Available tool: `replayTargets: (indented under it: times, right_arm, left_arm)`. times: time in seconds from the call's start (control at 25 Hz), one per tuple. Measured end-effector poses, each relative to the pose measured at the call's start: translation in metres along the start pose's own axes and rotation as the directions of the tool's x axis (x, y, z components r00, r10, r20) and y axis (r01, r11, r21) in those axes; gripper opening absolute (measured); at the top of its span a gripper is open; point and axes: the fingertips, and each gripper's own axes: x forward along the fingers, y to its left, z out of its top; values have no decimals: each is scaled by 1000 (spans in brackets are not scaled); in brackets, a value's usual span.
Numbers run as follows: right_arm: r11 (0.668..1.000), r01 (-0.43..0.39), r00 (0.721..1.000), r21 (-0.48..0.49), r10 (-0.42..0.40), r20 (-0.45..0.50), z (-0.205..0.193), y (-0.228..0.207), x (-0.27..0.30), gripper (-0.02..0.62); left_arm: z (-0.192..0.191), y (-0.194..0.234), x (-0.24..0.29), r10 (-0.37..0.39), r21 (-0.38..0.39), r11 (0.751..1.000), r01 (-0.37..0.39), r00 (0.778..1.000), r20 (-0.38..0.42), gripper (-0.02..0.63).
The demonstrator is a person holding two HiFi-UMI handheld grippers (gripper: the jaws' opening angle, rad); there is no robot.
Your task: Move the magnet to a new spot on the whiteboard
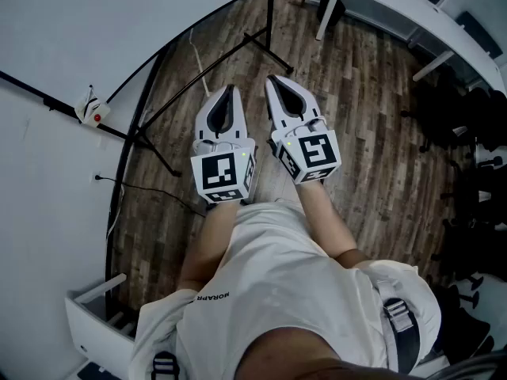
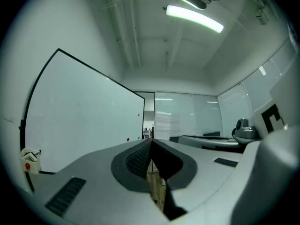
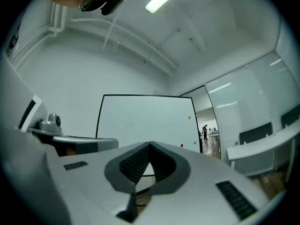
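The whiteboard [image 3: 145, 121] stands ahead in the right gripper view, black-framed, and runs along the left in the left gripper view [image 2: 79, 116]. Small magnets sit near its far edge: a red magnet [image 3: 181, 145], an orange magnet [image 3: 189, 117] and a green magnet [image 3: 195, 143]; the red magnet [image 2: 128, 138] and the orange magnet [image 2: 138, 115] also show from the left gripper. In the head view my left gripper [image 1: 230, 88] and right gripper [image 1: 272, 77] are held side by side, level over the wooden floor, well short of the board. Both are shut and hold nothing.
An eraser holder with a red dot [image 1: 89, 105] hangs on the board's frame. The stand's black legs [image 1: 158, 137] and a cable [image 1: 146, 188] lie on the floor to the left. White desks [image 1: 396, 14] and dark chairs [image 1: 467, 133] fill the right side. A white drawer unit [image 1: 95, 323] sits behind on the left.
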Motion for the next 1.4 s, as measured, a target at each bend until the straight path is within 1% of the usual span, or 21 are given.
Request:
replayTargets:
  times: [0.28, 0.36, 0.44, 0.52, 0.6, 0.76, 1.04, 1.24, 1.4]
  right_arm:
    - [1000, -10, 1000, -3, 10, -3, 0, 0, 0, 5]
    - [1000, -15, 1000, 6, 15, -3, 0, 1, -3, 5]
    - [1000, -24, 1000, 12, 24, 3, 2, 0, -2, 6]
    - [1000, -24, 1000, 11, 24, 8, 4, -3, 0, 5]
    - [1000, -25, 1000, 16, 25, 7, 3, -5, -2, 5]
    - [998, -56, 998, 36, 56, -7, -2, -5, -13, 5]
    - [996, -80, 997, 28, 80, -9, -7, -20, -34, 5]
    - [997, -79, 997, 25, 79, -21, -10, -38, -30, 5]
    - [997, -77, 997, 26, 77, -18, -13, -56, -18, 5]
  left_arm:
    - [2, 0, -1, 7, 2, 1000, -7, 1000, 6, 3]
    - [3, -3, -3, -7, 15, 1000, 7, 1000, 4, 3]
    - [9, -2, -2, -33, 32, 999, 32, 999, 18, 3]
    - [14, 1, 0, -41, 41, 998, 39, 999, 29, 3]
    - [13, 1, -1, -27, 46, 999, 26, 999, 24, 3]
    - [6, -4, -10, 12, 50, 999, -12, 1000, 2, 3]
    - [-9, -30, -20, 85, 63, 994, -84, 996, -9, 3]
    - [-15, -40, -5, 103, 50, 993, -102, 995, -11, 3]
    - [-22, -41, 19, 104, 38, 994, -103, 995, -13, 3]
